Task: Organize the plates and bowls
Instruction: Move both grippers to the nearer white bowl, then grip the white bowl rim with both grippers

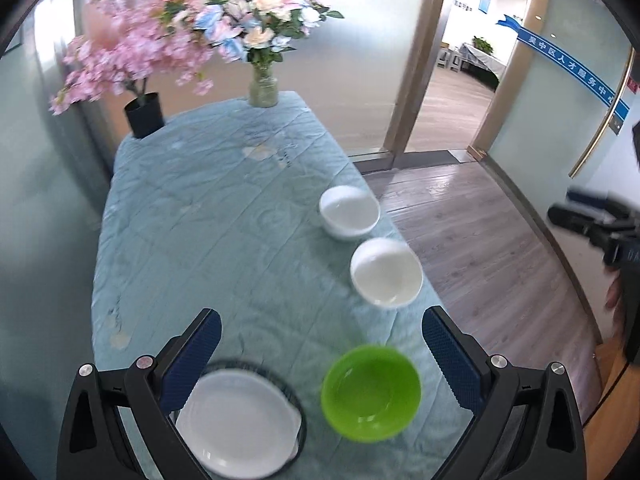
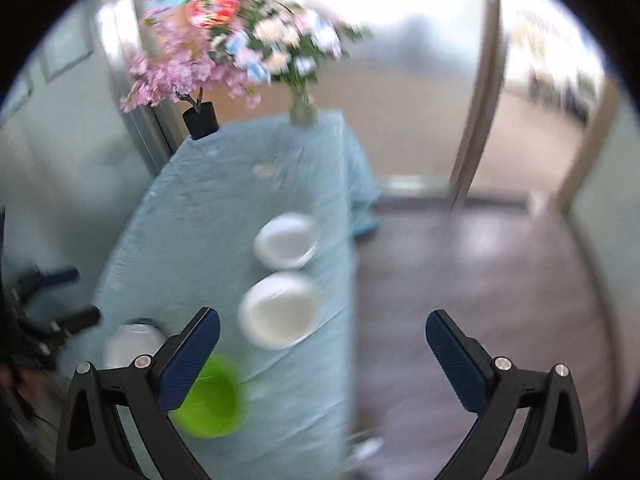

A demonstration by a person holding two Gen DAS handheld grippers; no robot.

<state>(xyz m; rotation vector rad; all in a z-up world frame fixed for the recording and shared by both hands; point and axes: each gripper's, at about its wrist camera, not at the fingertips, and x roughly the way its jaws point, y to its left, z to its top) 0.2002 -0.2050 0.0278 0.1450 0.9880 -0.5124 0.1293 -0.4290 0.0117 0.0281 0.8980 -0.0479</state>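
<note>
A light blue cloth covers the table (image 1: 208,216). Near its front lie a stack of white plates (image 1: 240,424) with a dark-rimmed one underneath, and a green bowl (image 1: 371,392) beside it. Two white bowls (image 1: 386,272) (image 1: 349,211) stand along the right edge. My left gripper (image 1: 320,352) hovers open above the plates and green bowl, with nothing between its jaws. In the blurred right wrist view my right gripper (image 2: 322,350) is open and empty over the table's right edge, with the green bowl (image 2: 212,400), the white bowls (image 2: 280,312) (image 2: 287,242) and plates (image 2: 134,344) ahead.
A black pot with pink blossoms (image 1: 145,115) and a glass vase of flowers (image 1: 264,89) stand at the table's far end. Wooden floor (image 1: 480,248) and an open glass doorway lie to the right. The other gripper (image 1: 596,224) shows at the far right.
</note>
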